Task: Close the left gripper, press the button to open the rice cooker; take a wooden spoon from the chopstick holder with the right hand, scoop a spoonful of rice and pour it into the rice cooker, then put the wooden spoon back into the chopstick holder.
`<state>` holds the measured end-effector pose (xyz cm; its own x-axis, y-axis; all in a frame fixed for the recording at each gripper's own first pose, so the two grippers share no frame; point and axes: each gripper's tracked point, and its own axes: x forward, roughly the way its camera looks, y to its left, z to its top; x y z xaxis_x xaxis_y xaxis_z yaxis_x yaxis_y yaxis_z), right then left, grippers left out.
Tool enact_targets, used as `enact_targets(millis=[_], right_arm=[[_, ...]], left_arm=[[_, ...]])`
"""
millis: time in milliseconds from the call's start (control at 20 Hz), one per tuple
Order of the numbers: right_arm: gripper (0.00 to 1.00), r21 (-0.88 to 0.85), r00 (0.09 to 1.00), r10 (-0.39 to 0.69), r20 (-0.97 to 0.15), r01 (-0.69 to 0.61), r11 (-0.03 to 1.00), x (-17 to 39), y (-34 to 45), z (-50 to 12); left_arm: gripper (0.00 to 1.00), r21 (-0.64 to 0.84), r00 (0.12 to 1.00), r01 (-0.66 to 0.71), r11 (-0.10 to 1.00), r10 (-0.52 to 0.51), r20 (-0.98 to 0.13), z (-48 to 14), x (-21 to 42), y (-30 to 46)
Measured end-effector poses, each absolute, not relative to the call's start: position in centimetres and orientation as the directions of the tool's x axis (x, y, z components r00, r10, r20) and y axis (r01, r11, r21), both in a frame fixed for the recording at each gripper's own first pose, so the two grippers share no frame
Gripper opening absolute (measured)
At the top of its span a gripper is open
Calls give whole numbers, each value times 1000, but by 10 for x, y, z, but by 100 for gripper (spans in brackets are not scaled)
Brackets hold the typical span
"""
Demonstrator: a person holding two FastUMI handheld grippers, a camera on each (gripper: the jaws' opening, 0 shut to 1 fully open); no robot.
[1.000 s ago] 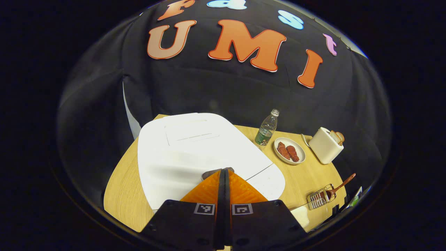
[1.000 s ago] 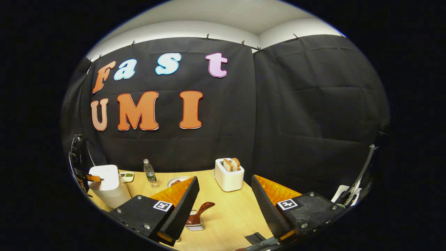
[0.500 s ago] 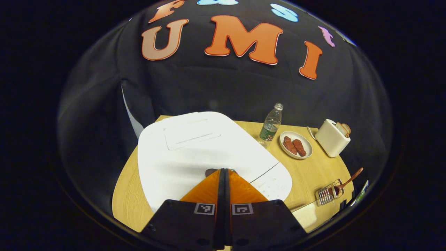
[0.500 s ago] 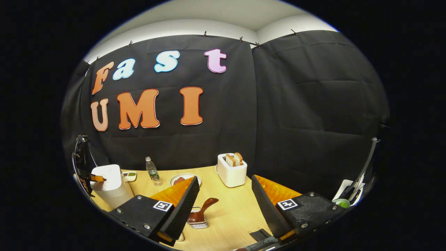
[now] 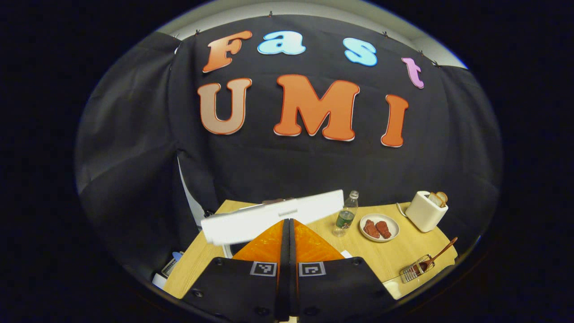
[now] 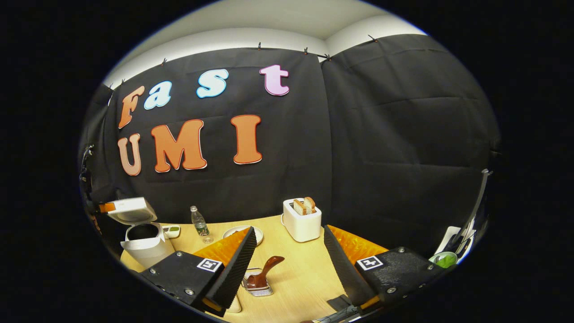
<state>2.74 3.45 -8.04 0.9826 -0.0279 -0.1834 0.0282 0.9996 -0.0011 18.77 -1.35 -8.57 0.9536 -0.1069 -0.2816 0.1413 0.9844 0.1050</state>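
Now the left gripper [image 5: 289, 224] has its jaws pressed together on nothing, tips just below the raised lid [image 5: 273, 215] of the cooker [image 6: 145, 244], whose pot stands open. The right gripper [image 6: 289, 244] has its jaws spread wide and empty; between them, nearer the left jaw, the spoon [image 6: 264, 271] stands in the holder [image 6: 258, 287] on the table [image 6: 305, 273], with the toaster [image 6: 302, 220] beyond.

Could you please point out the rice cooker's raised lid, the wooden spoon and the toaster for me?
rice cooker lid [image 6: 130, 210]: right gripper view, on its raised white shell.
wooden spoon [image 6: 268, 266]: right gripper view, on the handle above the wire holder.
toaster [image 6: 304, 226]: right gripper view, on its white front wall.
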Motion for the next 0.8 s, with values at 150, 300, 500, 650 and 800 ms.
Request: enact_targets(millis=[150,300,500,650,800], right_arm=[[94,37,981,19,-191,-12,999,35,45,-93],[94,91,972,65,-227,-46,995,46,53,-118],[94,112,952,93,-292,-62,992,61,59,-154],[93,129,943,108,-316,-70,989,70,58,-172],[94,150,933,113,-342,-64,987,83,55,-189]], left_arm=[[4,122,972,120,985,-92,-217,-50,167,-6],[4,114,983,86,990,-65,-174,-32,144,3],[5,145,992,12,989,7,-128,-6,122,24],[6,114,996,-32,993,41,-79,16,105,36],[14,80,997,-73,994,75,-23,37,88,49]])
